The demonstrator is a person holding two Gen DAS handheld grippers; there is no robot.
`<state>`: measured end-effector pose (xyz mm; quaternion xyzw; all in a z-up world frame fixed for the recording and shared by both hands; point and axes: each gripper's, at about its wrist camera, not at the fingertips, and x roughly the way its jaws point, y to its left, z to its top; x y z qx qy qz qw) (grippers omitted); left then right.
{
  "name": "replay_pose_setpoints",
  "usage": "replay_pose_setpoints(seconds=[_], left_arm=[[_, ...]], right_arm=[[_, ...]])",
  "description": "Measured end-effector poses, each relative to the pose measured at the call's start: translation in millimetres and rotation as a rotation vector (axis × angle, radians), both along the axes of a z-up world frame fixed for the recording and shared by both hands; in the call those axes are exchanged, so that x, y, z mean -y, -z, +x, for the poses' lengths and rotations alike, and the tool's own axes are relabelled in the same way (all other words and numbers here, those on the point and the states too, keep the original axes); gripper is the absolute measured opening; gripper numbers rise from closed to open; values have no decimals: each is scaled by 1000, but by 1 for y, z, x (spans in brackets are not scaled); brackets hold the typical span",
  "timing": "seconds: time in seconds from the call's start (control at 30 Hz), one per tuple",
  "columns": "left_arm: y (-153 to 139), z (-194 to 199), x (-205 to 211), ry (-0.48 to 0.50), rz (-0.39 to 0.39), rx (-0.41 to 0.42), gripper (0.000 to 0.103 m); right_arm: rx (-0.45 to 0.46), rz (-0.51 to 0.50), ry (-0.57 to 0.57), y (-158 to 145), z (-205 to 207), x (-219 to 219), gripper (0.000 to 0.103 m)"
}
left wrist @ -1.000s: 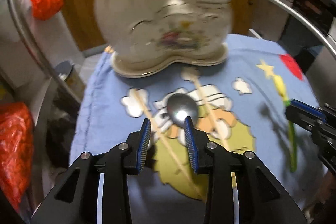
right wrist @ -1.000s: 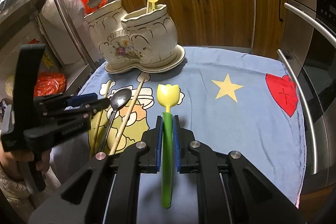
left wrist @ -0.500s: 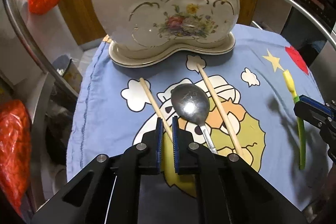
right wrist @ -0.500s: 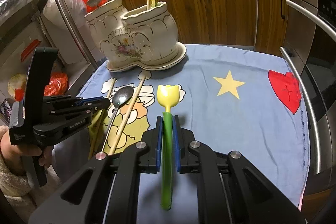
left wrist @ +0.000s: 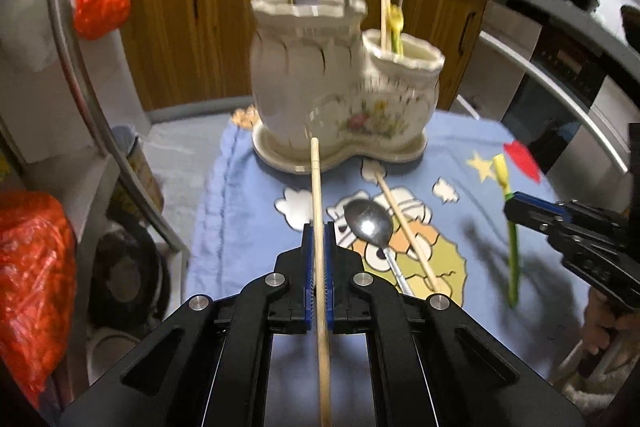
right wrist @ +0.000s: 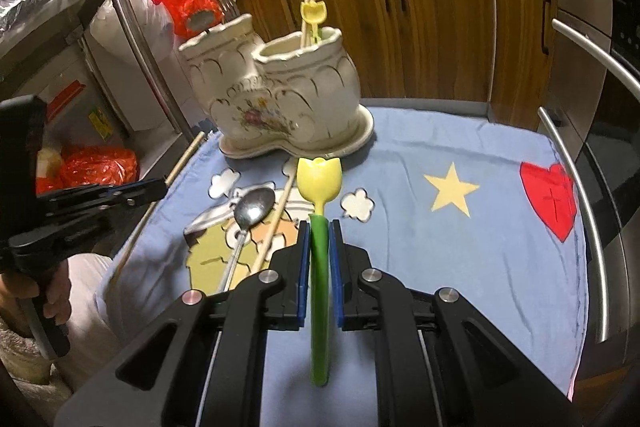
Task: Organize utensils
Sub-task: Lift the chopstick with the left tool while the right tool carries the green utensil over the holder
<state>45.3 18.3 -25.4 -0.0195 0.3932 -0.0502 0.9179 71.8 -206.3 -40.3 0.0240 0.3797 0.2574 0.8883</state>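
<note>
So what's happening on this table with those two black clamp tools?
A person is sorting utensils into a ceramic holder. The left gripper is shut on a wooden chopstick, and the right gripper is shut on a tulip-shaped spoon. A metal spoon and another chopstick lie on the blue cloth.

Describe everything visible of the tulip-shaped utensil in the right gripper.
The tulip utensil looks like plastic: a pale yellow tulip-shaped head on a long, straight green stem. The right gripper is shut on the upper stem just below the head, its blue-padded jaws pressing both sides. It points forward toward the ceramic holder, its head over the blue cloth; whether its tail end touches the cloth cannot be told.
</note>
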Motion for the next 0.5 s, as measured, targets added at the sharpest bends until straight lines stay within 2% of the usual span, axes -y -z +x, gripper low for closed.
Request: replay_pose_setpoints(seconds=[0.3,0.5], left_arm=[[-60,-14,-26,7,-71,217,5],[-98,7,-34,10,-92,353,5]], right_arm=[[109,19,23,-39,12,-11,9],[192,58,40,-70,33,-21,9]])
